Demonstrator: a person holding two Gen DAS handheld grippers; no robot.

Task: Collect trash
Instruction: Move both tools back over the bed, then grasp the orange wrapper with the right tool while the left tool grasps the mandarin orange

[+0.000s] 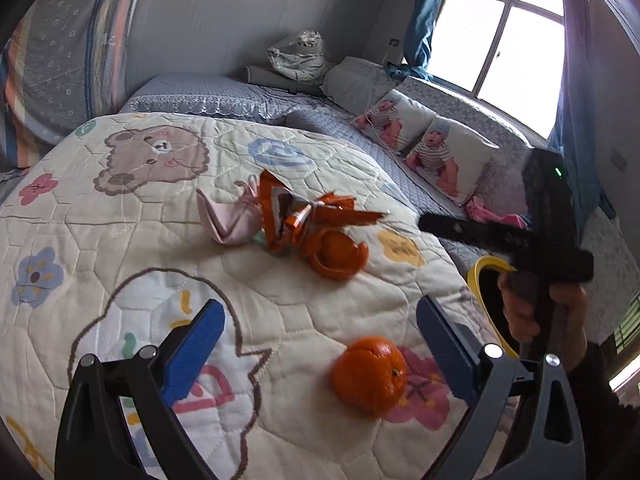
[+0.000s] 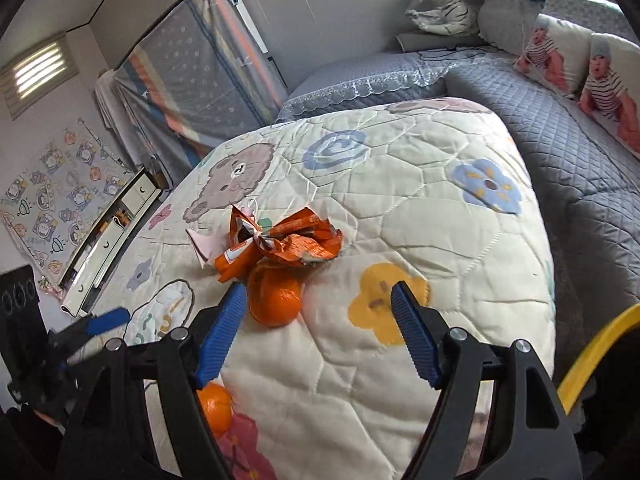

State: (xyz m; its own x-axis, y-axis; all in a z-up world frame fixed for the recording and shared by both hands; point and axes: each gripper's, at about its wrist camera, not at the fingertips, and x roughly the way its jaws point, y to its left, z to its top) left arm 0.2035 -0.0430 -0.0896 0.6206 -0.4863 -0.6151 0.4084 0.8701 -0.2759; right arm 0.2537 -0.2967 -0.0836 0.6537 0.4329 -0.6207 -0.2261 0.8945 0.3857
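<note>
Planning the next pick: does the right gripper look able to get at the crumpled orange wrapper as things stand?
Probably yes. The right gripper is open and empty, and the orange wrapper lies ahead on the quilt with nothing over it; only the orange peel sits close in front.

The cream quilt (image 2: 400,216), printed with a bear and flowers, fills the middle of the right wrist view. On it lies a crumpled orange wrapper (image 2: 288,238), with a pink folded paper (image 2: 200,246) touching its left end and an orange peel (image 2: 274,298) tucked against its near side. The right gripper (image 2: 316,320) hovers over the quilt with its blue pads spread wide and nothing between them; its left pad sits just beside the peel. A whole orange (image 2: 216,404) rests nearer still on the quilt, partly hidden behind that finger. A yellow bin rim (image 2: 596,350) shows off the quilt's right edge. The left gripper (image 2: 100,322) appears blurred off the quilt's left edge.
</note>
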